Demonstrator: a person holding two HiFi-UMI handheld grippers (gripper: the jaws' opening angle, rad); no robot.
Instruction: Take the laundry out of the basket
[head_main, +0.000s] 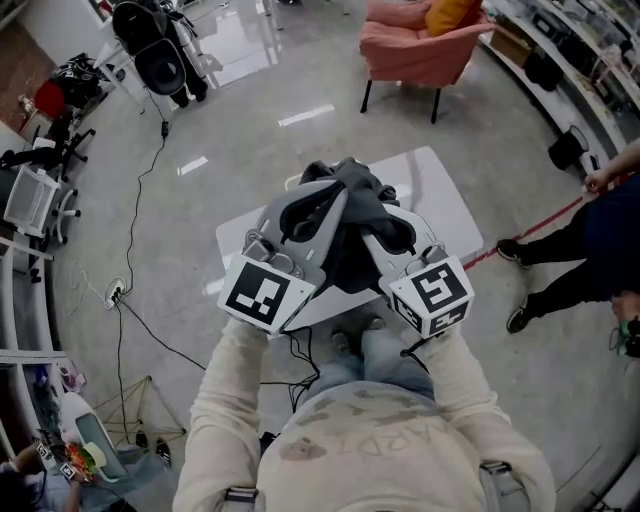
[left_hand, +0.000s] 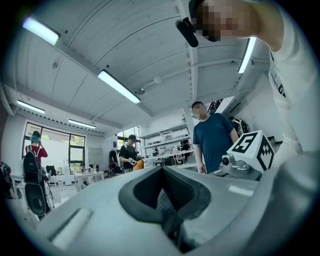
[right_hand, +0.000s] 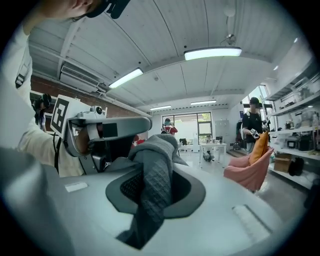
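A dark grey waffle-textured garment (head_main: 352, 225) hangs bunched between both grippers, lifted above the white table (head_main: 445, 205). My left gripper (head_main: 318, 205) points upward and is shut on a fold of the garment (left_hand: 167, 207). My right gripper (head_main: 385, 228) stands close beside it, also upward, shut on a thick fold of the garment (right_hand: 152, 185) that drapes over its jaws. The two grippers nearly touch; the left gripper (right_hand: 107, 131) shows in the right gripper view and the right gripper's marker cube (left_hand: 250, 150) in the left gripper view. No basket is in view.
A pink armchair (head_main: 420, 45) stands beyond the table. A person in dark clothes (head_main: 590, 250) stands at the right, by a red line on the floor. A black stroller (head_main: 160, 50) and floor cables (head_main: 135, 230) lie at the left. Shelves line the right wall.
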